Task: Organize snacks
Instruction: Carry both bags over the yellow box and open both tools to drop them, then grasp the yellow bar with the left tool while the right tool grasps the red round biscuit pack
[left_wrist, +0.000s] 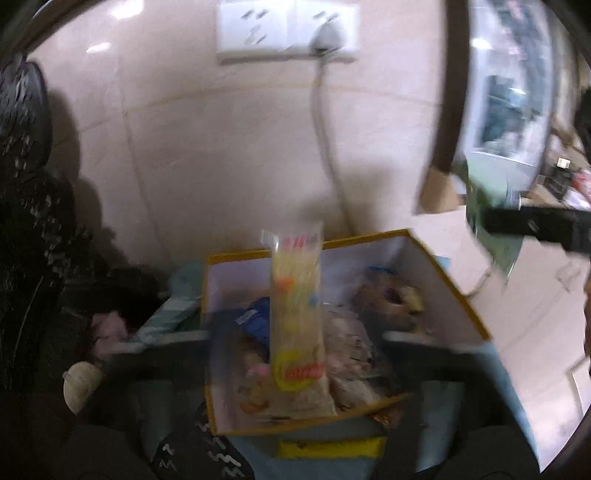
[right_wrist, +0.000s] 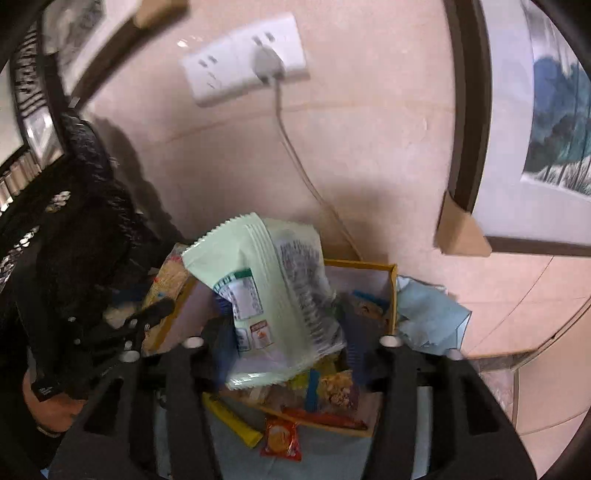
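Two snack packs hang over the yellow-rimmed box (left_wrist: 458, 295) by the tiled wall: a pale green bag (right_wrist: 273, 295) between the spread fingers of the right gripper (right_wrist: 291, 343), no pad visibly pressing it, and a slim clear-yellow pack (left_wrist: 297, 317) between the wide-spread left gripper (left_wrist: 295, 338) fingers.

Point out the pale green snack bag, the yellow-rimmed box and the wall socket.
pale green snack bag (right_wrist: 258, 291): right wrist view, middle of its printed back.
yellow-rimmed box (left_wrist: 458, 291): left wrist view, right rim.
wall socket (left_wrist: 258, 29): left wrist view, left plate.
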